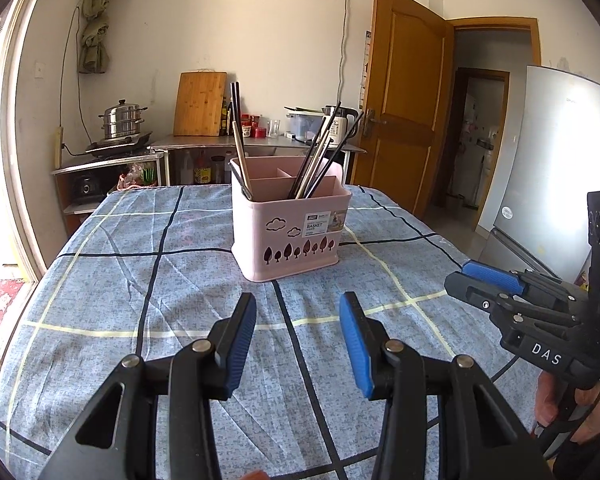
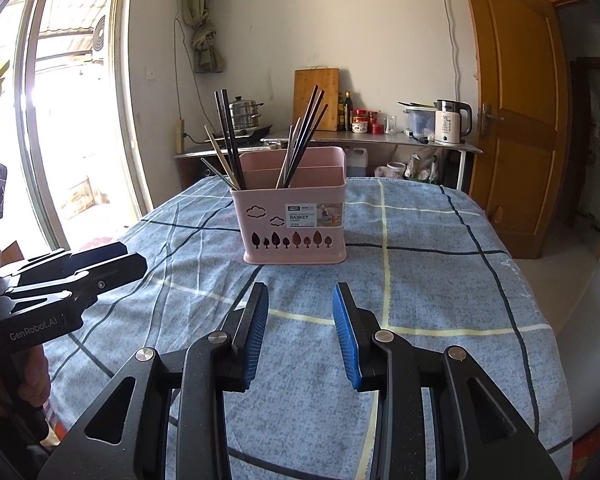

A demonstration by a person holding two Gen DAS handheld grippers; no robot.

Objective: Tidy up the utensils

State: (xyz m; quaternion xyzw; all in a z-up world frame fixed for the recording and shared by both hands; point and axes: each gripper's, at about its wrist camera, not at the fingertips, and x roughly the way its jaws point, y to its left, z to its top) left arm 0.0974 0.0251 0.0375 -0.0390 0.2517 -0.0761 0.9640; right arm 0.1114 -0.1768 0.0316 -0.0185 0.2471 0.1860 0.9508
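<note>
You are holding both tongs just above the tabletop (image 1: pixel 100 264), aimed at the pink basket (image 1: pixel 290 232), which is sitting near the middle of the checked cloth (image 2: pixel 440 280) and is the landmark here.

Left of the basket, your left tongs (image 1: pixel 298 340) are hovering short of its near wall with the blue pads (image 1: pixel 244 344) spread apart and nothing between them, so they are released. They are tilting slightly downward, probably so the camera keeps the basket and its contents in sight.

Inside the basket, the utensils are already standing in two groups. In the left compartment, a few dark chopsticks (image 1: pixel 236 120) and a pale wooden one (image 1: pixel 242 160) are leaning against the left wall. In the compartment to the right of the divider, a bundle of dark and light chopsticks (image 1: pixel 320 156) is fanning out toward the right, resting on the rim because the sticks are much taller than the walls.

Right of the basket, your right tongs (image 2: pixel 300 338) are likewise waiting in front of it, pads (image 2: pixel 346 340) parted and empty. In the left view the same tool is showing at the right edge, gripped by your hand (image 1: pixel 556 404).

No loose utensil is lying on the cloth in either view, so the sorting looks finished or a regrouping between compartments is what remains.
</note>
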